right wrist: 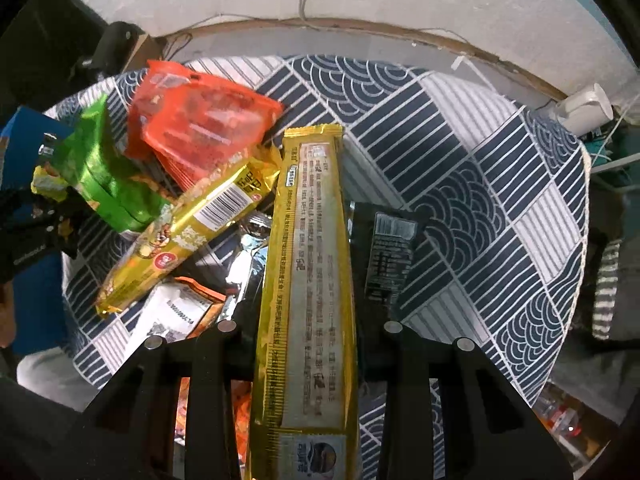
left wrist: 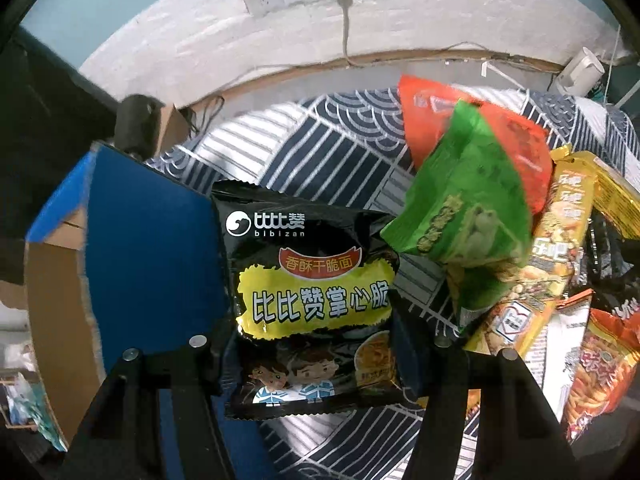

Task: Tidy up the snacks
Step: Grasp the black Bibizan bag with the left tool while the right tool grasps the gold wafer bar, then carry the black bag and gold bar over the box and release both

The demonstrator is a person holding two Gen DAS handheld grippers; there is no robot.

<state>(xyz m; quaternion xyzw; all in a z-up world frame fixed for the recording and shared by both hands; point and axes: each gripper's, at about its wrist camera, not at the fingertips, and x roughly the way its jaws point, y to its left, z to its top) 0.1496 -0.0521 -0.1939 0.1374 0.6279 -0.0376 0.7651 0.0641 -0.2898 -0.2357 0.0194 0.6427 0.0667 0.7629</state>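
Left gripper (left wrist: 312, 344) is clamped on the black noodle packet (left wrist: 312, 300), pads bearing on its two side edges; the packet hangs face-up above the patterned surface (left wrist: 340, 152), beside the blue box (left wrist: 152, 248). Right gripper (right wrist: 308, 328) is clenched on the long gold packet (right wrist: 308, 280), which runs lengthwise between the fingers, above the snack pile (right wrist: 192, 200).

Judgement: both items are light, crinkly film. The noodle packet likely holds a brittle block; firm squeezing risks crushing it, so the crimped seams are the safer hold. The gold packet is long and glossy, liable to slip or swing; a hold near mid-length balances it best.
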